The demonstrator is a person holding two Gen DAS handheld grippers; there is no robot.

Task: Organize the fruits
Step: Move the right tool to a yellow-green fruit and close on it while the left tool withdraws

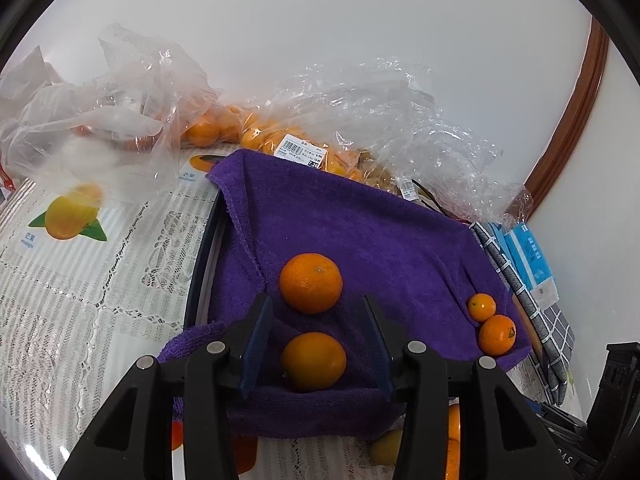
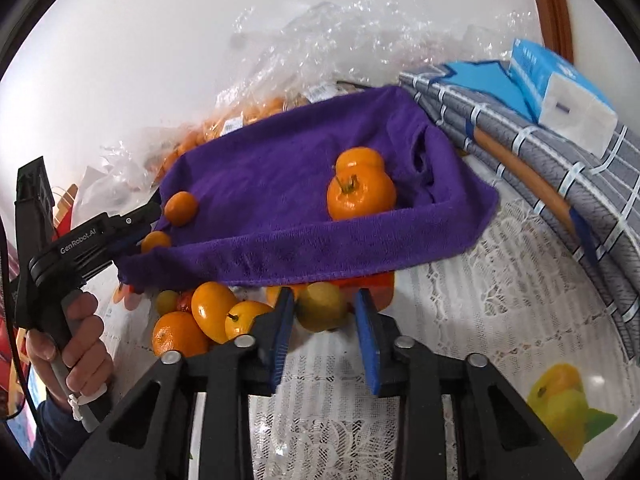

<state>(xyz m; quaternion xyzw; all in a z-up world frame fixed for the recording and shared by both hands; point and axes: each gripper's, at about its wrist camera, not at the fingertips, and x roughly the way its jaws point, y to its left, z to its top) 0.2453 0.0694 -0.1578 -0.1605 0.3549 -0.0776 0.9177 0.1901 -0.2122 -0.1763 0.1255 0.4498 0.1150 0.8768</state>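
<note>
A tray lined with a purple towel holds several oranges. In the left wrist view my left gripper is open over the tray's near end, with one orange lying between its fingers and a second orange just beyond the tips. Two small oranges sit at the tray's right side. In the right wrist view my right gripper is open around a yellow-green fruit on the table below the towel. A pile of oranges lies to its left. The left gripper's body shows at the left.
Clear plastic bags of oranges lie behind the tray against the wall. A folded grey checked cloth with a blue tissue pack lies right of the tray. The table has a lace cloth with fruit pictures.
</note>
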